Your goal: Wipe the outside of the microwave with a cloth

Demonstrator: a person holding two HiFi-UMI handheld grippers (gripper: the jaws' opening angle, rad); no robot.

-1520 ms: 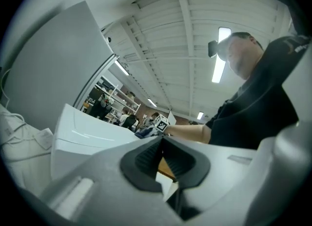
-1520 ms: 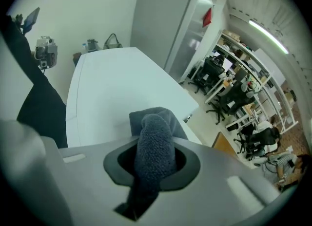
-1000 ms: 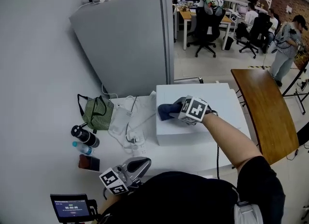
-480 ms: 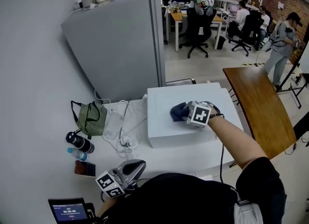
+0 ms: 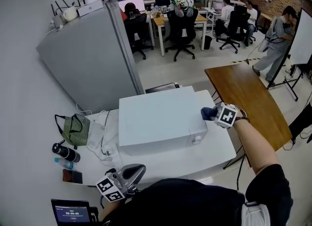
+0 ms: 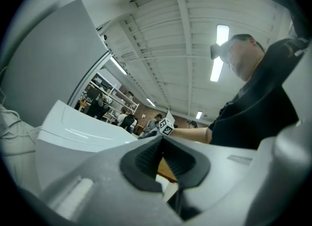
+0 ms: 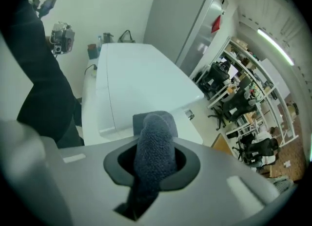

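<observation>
While the right hand-held gripper [image 5: 217,115] pinches a dark blue cloth [image 5: 207,112] against the right edge of the white microwave [image 5: 156,120], there's open floor between the counter [image 5: 214,148] and a wooden table [image 5: 248,96] further right. The microwave's a plain box, mid-counter. The right gripper view shows the cloth's knit bunched between the jaws. Only the head view catches the green bag [image 5: 73,128] on the left. The left hand-held gripper [image 5: 127,175] sits near the body, jaws together, empty.
</observation>
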